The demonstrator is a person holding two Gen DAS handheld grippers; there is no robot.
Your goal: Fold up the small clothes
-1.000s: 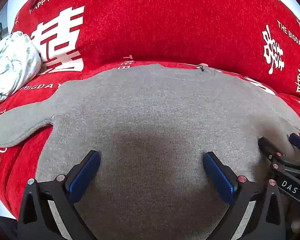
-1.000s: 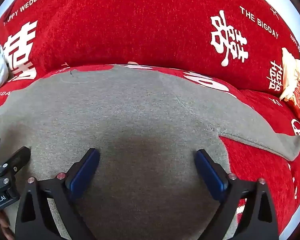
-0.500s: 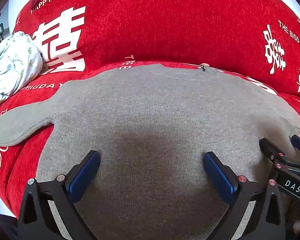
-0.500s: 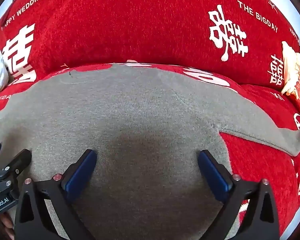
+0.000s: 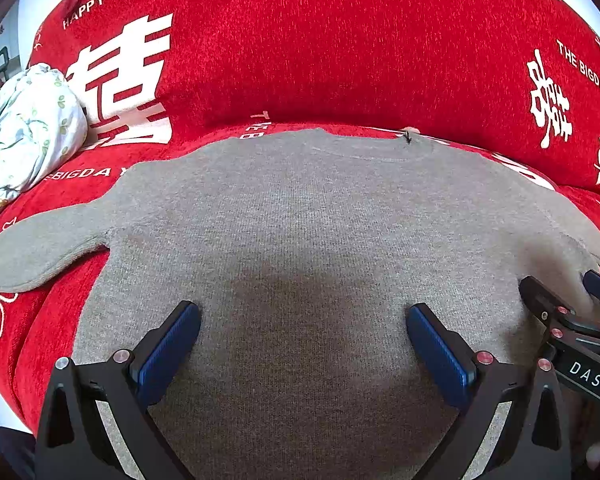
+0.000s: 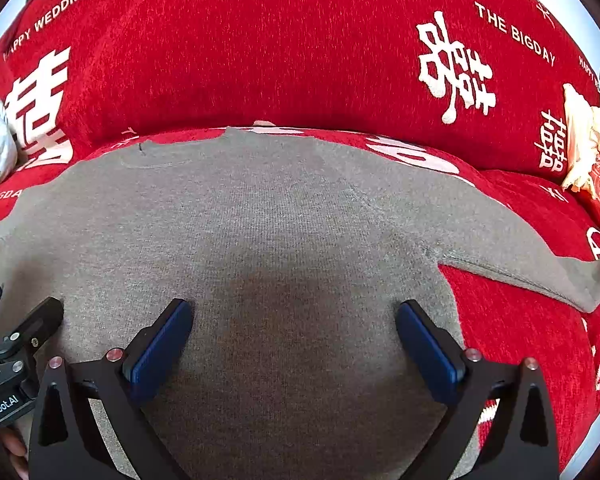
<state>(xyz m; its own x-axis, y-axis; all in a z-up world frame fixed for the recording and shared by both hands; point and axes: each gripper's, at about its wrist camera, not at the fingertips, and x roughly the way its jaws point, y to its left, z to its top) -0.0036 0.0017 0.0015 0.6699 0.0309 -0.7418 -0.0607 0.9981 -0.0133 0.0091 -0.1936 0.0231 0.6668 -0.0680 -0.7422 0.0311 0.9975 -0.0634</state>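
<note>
Tongs [image 5: 303,342] wide, pale bundle [image 5: 28,136] far-L

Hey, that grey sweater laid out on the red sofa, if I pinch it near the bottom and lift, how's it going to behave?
The grey sweater is a soft knit lying limp, so it will probably droop and fold from the pinch. Its sleeve lies loose and would likely trail behind. The plush sofa cover looks grippy, so the sweater may drag and bunch rather than slide.

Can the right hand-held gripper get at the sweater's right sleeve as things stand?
Probably yes. The right hand-held gripper is open over the grey sweater, and the right sleeve lies flat on the red cover with nothing between.
</note>
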